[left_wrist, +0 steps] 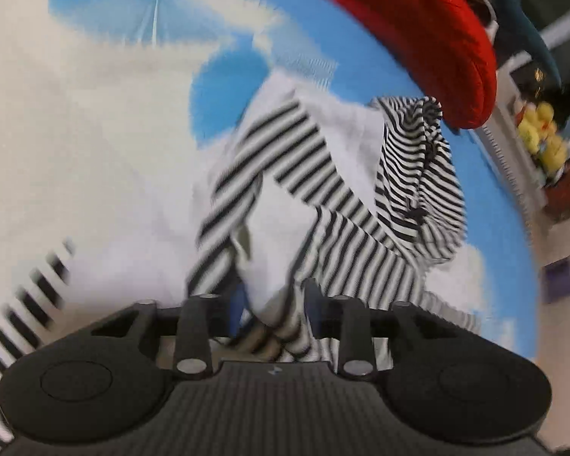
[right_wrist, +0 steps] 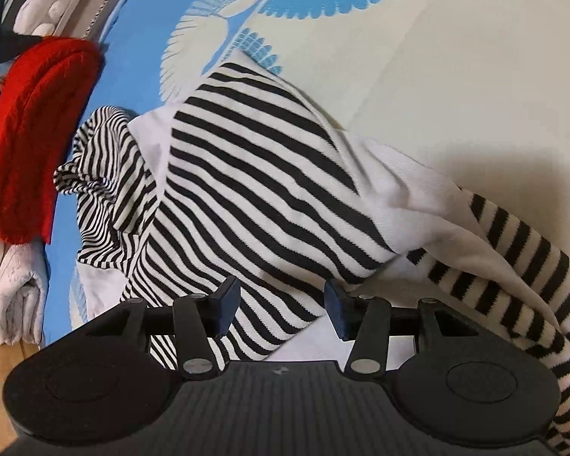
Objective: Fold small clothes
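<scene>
**Striped garment half gathered, fold not yet made**

Striped garment (right_wrist: 269, 190) lies crumpled on a blue-and-cream patterned sheet (right_wrist: 456, 76), filling the middle of both views. In the right wrist view, starting at the left edge, a red knitted piece (right_wrist: 34, 133) sits above a pale folded item (right_wrist: 11, 285); both look already stacked aside. Next comes a bunched, finely striped part of the garment, then its broad-striped panel, and at the lower right a sleeve trailing out of frame.

Fingers of the right gripper (right_wrist: 281, 309) stand partly open with a striped edge lying between them; the pads do not appear to press it. In the blurred left wrist view, the left gripper (left_wrist: 273, 311) is partly open too, with cloth bunched between its fingers, though whether it pinches I cannot tell.

By my judgement, the garment still needs flattening, sleeves tucked in, and folding.
</scene>
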Demonstrator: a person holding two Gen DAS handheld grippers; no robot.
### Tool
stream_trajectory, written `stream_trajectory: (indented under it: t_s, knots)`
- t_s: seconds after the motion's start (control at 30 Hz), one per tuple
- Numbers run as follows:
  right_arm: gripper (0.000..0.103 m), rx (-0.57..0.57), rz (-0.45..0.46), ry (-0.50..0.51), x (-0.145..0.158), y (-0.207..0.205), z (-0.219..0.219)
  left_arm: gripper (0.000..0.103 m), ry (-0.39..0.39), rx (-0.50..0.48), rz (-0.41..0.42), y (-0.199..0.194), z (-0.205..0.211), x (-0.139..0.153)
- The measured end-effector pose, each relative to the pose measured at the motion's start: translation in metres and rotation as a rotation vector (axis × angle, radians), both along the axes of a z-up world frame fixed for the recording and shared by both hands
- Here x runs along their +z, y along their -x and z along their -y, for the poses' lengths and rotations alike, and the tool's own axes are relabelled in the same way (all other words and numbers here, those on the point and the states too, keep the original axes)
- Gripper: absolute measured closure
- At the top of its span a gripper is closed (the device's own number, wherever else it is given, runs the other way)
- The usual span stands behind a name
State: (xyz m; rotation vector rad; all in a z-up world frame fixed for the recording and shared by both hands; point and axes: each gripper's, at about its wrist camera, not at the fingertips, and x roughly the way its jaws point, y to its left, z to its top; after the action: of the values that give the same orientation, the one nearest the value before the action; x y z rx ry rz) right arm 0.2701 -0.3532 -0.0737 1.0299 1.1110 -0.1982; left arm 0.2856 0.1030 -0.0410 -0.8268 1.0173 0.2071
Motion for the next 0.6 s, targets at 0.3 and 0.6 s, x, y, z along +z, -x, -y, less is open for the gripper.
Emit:
stream_trajectory:
  t_s: [0.3, 0.6]
  knots:
    - [0.052, 0.040, 0.045, 0.052, 0.011, -0.007, -0.010, 0.098, -0.030, 0.035, 0.022, -0.004, -0.014, 0.006]
    - [0.058, -0.052, -0.040, 0.101, -0.005, -0.002, 0.004, 0.095, -0.189, 0.044, -0.072, 0.007, -0.013, 0.015]
